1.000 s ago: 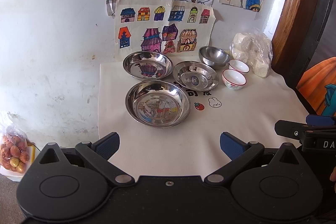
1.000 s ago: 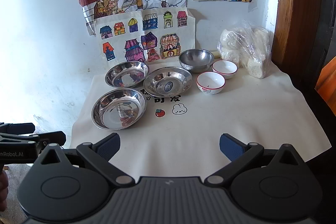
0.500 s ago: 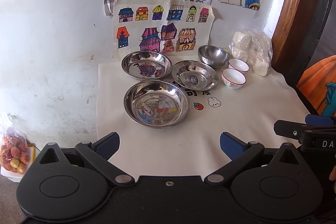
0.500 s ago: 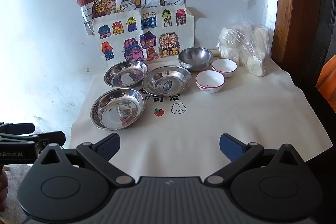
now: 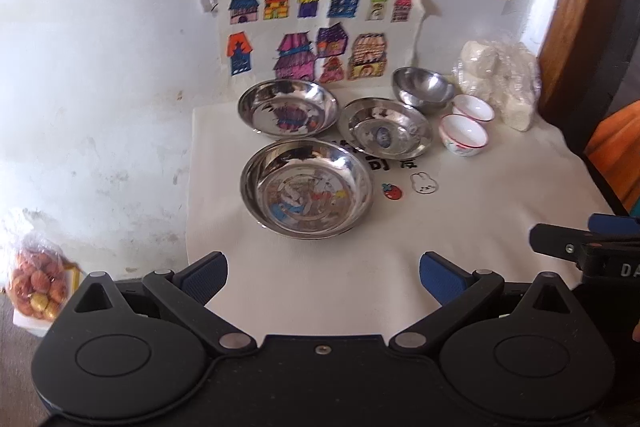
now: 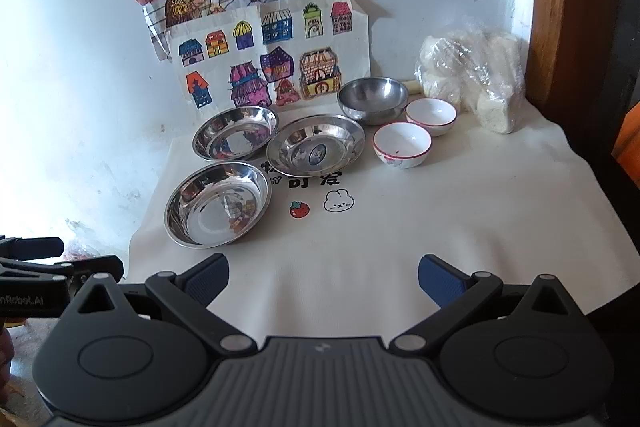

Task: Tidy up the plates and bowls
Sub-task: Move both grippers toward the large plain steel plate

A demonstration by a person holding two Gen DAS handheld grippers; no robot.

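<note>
Both grippers have eased closer to the dishes since 1 s ago; dishes unmoved. Left gripper [image 5: 323, 277] and right gripper [image 6: 323, 277] hover over the table's near edge, fingers spread wide, holding nothing. Cream cloth [image 6: 440, 235] covers the table [image 6: 600, 311], draping at its near and left edges; its near half is bare fabric. 3 shallow round steel plates [image 5: 306, 189] [image 5: 287, 108] [image 5: 385, 131] cluster toward the far-left corner, rims nearly touching, mirror-glossy. 1 deeper steel bowl [image 6: 372, 99] sits at the far edge, against the wall. 2 small white ceramic bowls [image 6: 402, 145] [image 6: 431, 116], red-rimmed, sit just right of it. Crinkled plastic bag [image 6: 476, 75] fills the far-right corner.
</note>
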